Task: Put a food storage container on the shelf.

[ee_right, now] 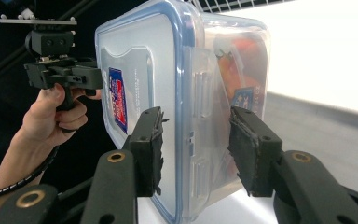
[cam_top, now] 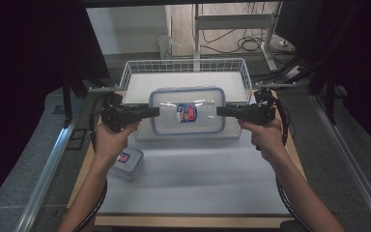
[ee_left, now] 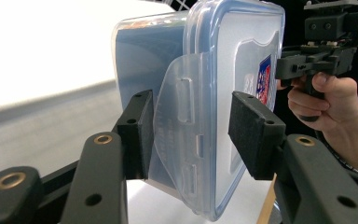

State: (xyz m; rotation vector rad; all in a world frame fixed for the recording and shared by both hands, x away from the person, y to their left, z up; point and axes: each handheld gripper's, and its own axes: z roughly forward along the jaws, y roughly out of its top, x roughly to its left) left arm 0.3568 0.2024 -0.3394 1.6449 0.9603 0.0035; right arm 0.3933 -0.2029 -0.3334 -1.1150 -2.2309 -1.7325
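Observation:
A large clear plastic container point(cam_top: 187, 112) with a blue-sealed lid and a red-and-blue label hangs in the air, level, in front of the wire basket. My left gripper point(cam_top: 155, 112) is shut on its left short end and my right gripper point(cam_top: 220, 111) on its right short end. In the left gripper view my jaws point(ee_left: 191, 133) clamp the container point(ee_left: 242, 60) over its side clip, one pad on the lid, one on the base. In the right gripper view my jaws point(ee_right: 196, 144) grip the container point(ee_right: 140, 60) the same way.
A small lidded container point(cam_top: 127, 162) lies on the white mat point(cam_top: 198, 179) near my left forearm. A white wire basket point(cam_top: 186, 63) stands at the back of the table. Metal rails run along both sides of the table.

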